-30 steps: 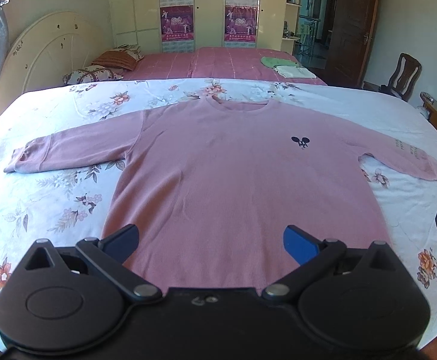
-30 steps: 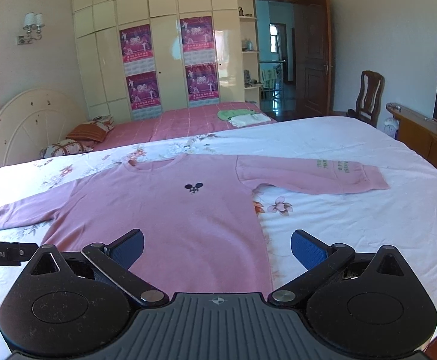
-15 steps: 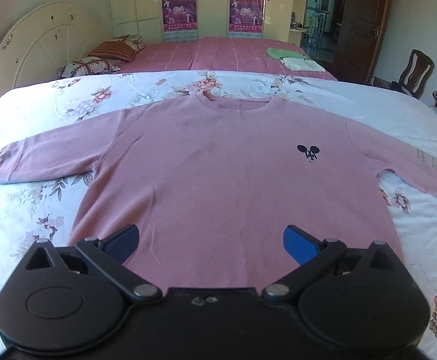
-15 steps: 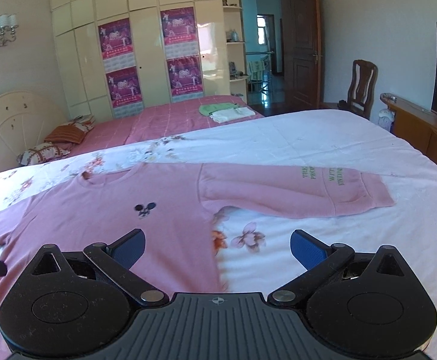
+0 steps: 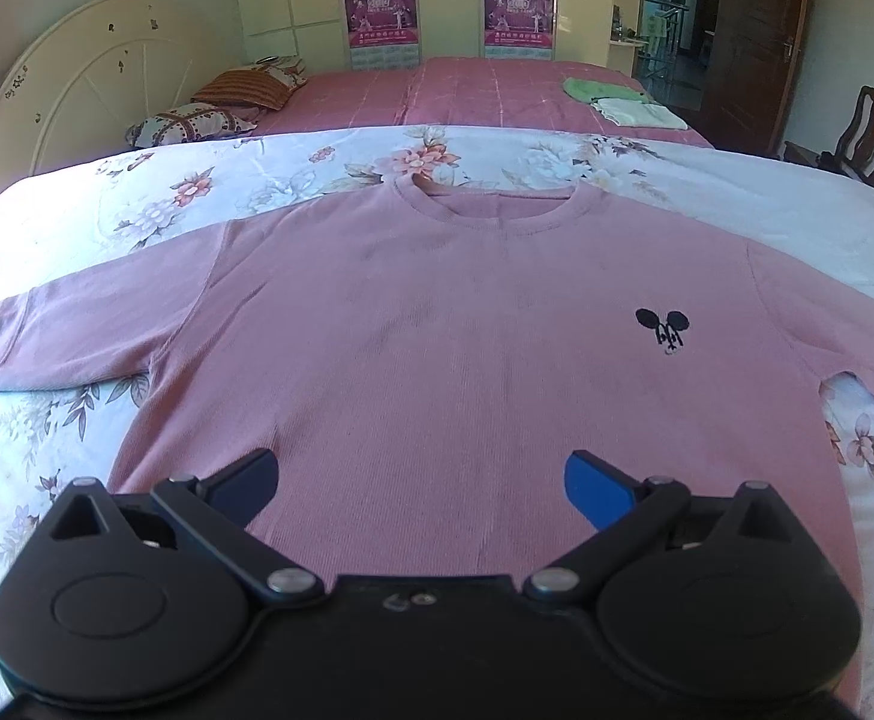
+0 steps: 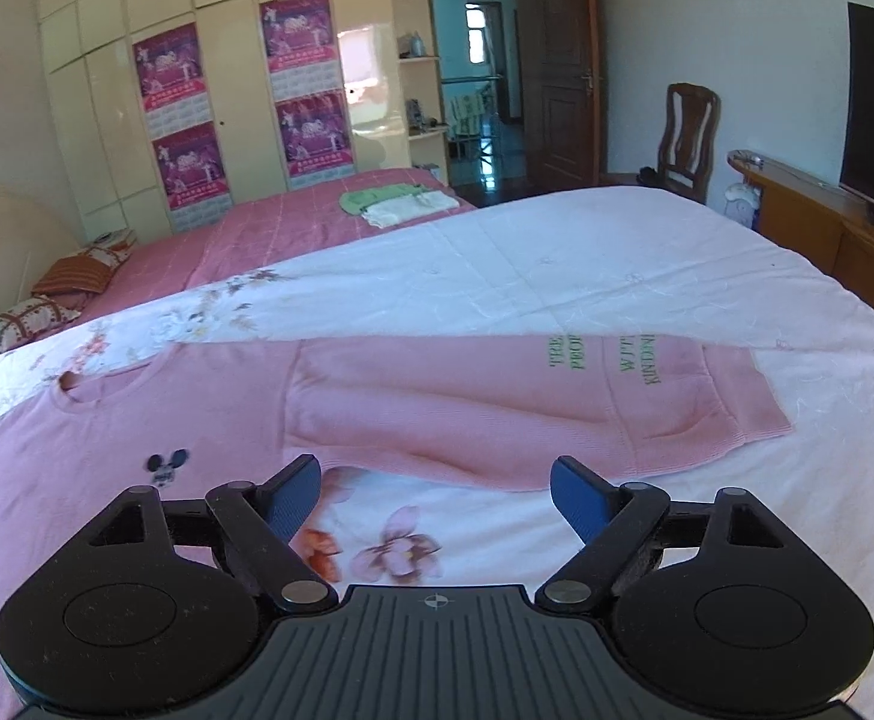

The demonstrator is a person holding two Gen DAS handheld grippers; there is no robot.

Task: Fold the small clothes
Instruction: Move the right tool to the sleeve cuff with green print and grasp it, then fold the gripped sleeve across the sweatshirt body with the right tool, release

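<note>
A pink long-sleeved knit top (image 5: 448,360) lies flat, front up, on a white flower-printed bedspread (image 5: 317,168), sleeves spread. The left gripper (image 5: 419,483) hovers over its lower body, jaws wide and empty. The right gripper (image 6: 435,492), jaws closing, empty, hangs near the green-lettered sleeve (image 6: 496,414).

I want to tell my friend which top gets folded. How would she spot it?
Find the big bed with the white flowery cover. The pink long-sleeved top lies spread flat on it. Only it has a small black mouse-head logo on the chest.
</note>
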